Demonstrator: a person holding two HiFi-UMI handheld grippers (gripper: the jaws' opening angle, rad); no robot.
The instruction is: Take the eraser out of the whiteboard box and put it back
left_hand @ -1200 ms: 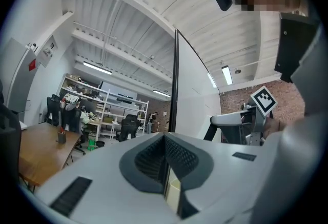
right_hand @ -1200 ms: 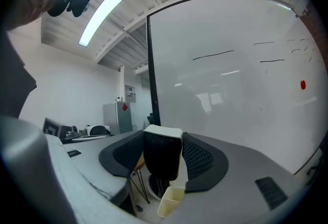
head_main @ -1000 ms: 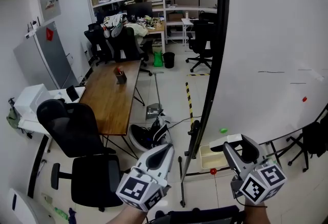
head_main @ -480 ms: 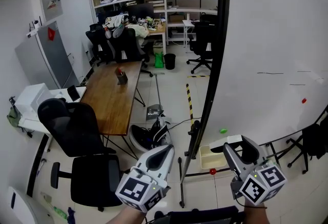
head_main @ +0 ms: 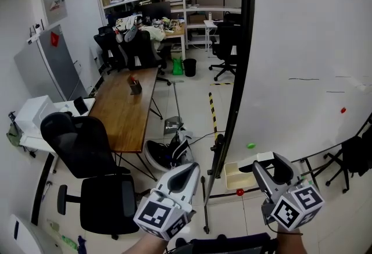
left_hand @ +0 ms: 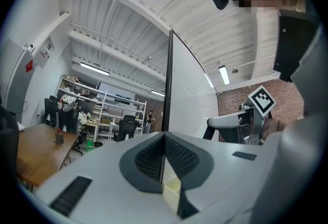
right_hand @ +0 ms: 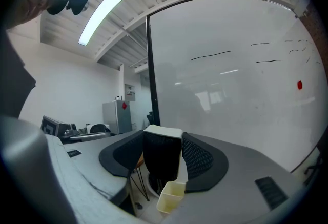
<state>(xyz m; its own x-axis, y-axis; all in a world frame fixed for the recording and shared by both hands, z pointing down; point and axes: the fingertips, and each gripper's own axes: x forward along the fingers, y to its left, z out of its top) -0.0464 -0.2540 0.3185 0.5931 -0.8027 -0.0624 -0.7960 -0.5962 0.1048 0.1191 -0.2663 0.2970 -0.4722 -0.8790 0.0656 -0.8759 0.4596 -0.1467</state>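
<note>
The black felt eraser with a white back (right_hand: 162,159) is out of its box, clamped between the fingers of the right gripper (head_main: 268,165) at the head view's lower right, just above the small cream plastic box (head_main: 237,177) at the foot of the large whiteboard (head_main: 302,43). The return looks next: lower it squarely into the box, then release. The left gripper (left_hand: 164,140), lower centre, has its fingers pressed together on nothing. One eraser, one box, two grippers
</note>
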